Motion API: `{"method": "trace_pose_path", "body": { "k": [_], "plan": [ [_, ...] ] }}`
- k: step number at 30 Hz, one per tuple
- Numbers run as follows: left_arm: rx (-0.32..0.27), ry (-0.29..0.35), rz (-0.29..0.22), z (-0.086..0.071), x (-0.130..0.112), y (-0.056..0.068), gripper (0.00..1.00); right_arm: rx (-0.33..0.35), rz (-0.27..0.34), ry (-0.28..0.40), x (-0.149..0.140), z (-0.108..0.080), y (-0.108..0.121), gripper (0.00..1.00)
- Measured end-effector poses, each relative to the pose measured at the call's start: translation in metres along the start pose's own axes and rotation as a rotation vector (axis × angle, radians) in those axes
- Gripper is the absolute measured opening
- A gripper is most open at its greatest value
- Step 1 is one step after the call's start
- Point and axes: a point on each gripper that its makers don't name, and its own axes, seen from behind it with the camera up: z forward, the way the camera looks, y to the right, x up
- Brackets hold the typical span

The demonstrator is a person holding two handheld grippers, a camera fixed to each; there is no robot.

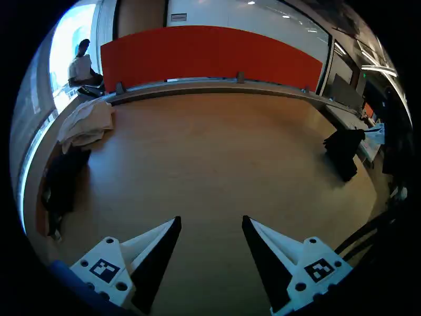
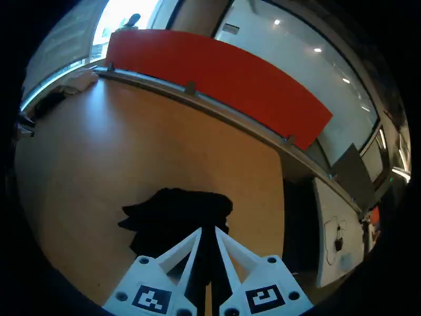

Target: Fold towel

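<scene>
- Right gripper [image 2: 208, 229] has its 2 white fingers drawn in to a narrow slit, tips set on the near edge of the crumpled black cloth towel [image 2: 179, 210]. Dark fabric fills the slit, so it appears to be pinching that edge, probably to get a corner in hand before spreading the towel.
- Left gripper [image 1: 211, 218] is released, with its 2 dark-lined fingers spread wide over bare wood and nothing between them. I judge that it is waiting for a second corner.
- From the left gripper view, the black cloth towel [image 1: 343, 152] sits as a bunched heap toward the right side of the table, well apart from that gripper's tips. It is not yet flat, so no fold can begin.
- The smooth light-brown wooden table [image 1: 210, 147] offers a broad open middle, the likely place to lay the towel out.
- A rumpled cream cloth pile [image 1: 87, 124] and a dark garment heap [image 1: 63, 179] lie along the far left edge, seemingly set aside out of the working area.
- Beyond the table's back rim stands a long red partition panel [image 1: 210, 52], and a seated person [image 1: 81, 66] is by the bright window.
</scene>
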Motion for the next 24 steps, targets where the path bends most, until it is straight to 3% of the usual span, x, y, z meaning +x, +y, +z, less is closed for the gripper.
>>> {"method": "trace_pose_path", "body": {
  "k": [24],
  "plan": [
    [0.019, -0.004, 0.001, -0.008, -0.006, -0.006, 0.85, -0.046, 0.098, -0.175, -0.105, 0.014, -0.007, 0.02]
  ]
}}
